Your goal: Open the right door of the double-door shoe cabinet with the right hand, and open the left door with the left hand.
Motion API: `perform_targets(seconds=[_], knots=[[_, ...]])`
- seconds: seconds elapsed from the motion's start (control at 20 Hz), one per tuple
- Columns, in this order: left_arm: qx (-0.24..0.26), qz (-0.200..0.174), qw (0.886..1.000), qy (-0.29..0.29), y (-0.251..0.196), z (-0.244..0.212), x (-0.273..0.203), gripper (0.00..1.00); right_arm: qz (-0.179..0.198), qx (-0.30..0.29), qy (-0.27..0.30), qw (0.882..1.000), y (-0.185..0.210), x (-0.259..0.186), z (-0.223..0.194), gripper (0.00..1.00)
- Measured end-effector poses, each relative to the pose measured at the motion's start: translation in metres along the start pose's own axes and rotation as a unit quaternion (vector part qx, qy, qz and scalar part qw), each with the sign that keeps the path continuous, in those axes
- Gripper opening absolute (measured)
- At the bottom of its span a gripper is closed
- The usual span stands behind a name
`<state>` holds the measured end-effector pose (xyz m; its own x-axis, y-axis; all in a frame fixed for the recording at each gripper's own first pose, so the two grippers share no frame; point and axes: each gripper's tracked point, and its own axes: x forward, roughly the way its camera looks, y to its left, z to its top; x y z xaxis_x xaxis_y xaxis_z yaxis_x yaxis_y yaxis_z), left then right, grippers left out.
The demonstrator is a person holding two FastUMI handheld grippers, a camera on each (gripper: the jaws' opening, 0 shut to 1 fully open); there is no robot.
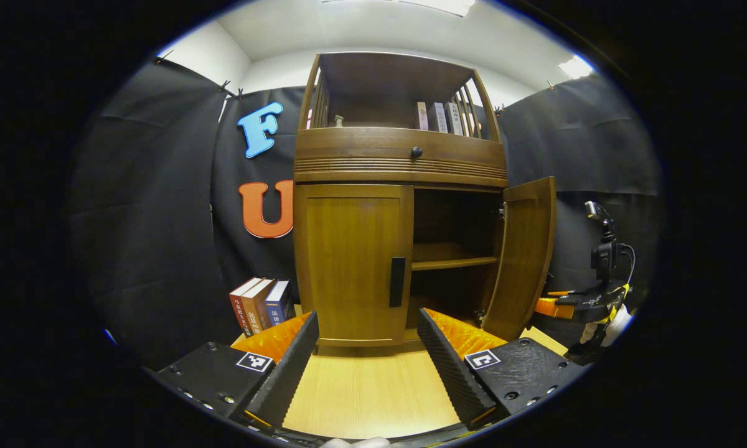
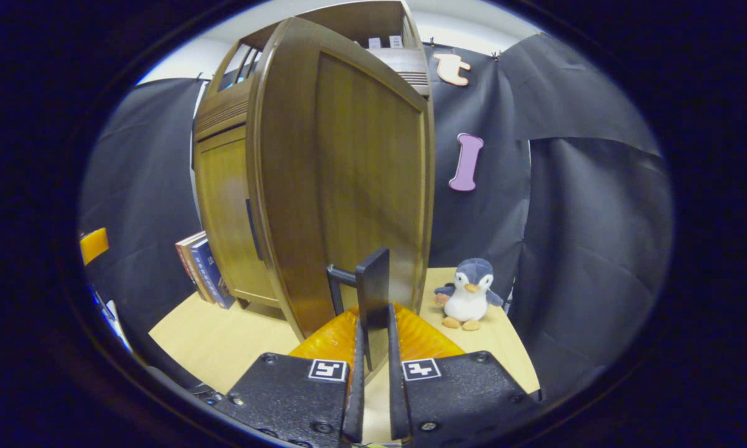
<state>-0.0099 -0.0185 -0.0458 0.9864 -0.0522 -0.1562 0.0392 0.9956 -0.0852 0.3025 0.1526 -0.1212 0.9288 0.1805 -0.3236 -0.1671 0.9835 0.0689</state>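
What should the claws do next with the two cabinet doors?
Probably the left claw should move forward to the handle of the left door and close on it. That door is shut, and the claw is open, short of it. The right door is already swung open, its handle pinched by the right claw.

book spines point(image 1: 439, 117) — titles illegible, books point(image 2: 200, 267) — partly hidden
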Motion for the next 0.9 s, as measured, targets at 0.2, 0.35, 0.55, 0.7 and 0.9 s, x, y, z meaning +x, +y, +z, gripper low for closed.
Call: perform_targets(seconds=[0.2, 0.35, 0.55, 0.7, 0.9], knots=[[0.01, -0.01, 1.0, -0.002, -0.013, 0.0, 0.004, 0.96, -0.032, -0.006, -0.001, 0.999, -0.025, -0.006, -0.001, 0.12], [0.012, -0.016, 1.0, -0.001, -0.022, -0.003, 0.006, 1.0, -0.052, 0.002, 0.0, 0.999, -0.036, -0.007, -0.001, 0.07], [0.017, -0.019, 1.0, 0.004, -0.034, -0.007, 0.008, 0.96, -0.048, 0.017, 0.007, 0.999, -0.053, -0.006, -0.002, 0.04], [0.016, -0.018, 1.0, 0.002, -0.041, -0.006, 0.007, 0.96, -0.038, 0.026, 0.009, 0.999, -0.075, -0.006, -0.003, 0.04], [0.018, -0.015, 1.0, 0.001, -0.048, -0.006, 0.007, 0.96, -0.016, 0.022, 0.016, 1.0, -0.088, -0.003, -0.001, 0.04]])
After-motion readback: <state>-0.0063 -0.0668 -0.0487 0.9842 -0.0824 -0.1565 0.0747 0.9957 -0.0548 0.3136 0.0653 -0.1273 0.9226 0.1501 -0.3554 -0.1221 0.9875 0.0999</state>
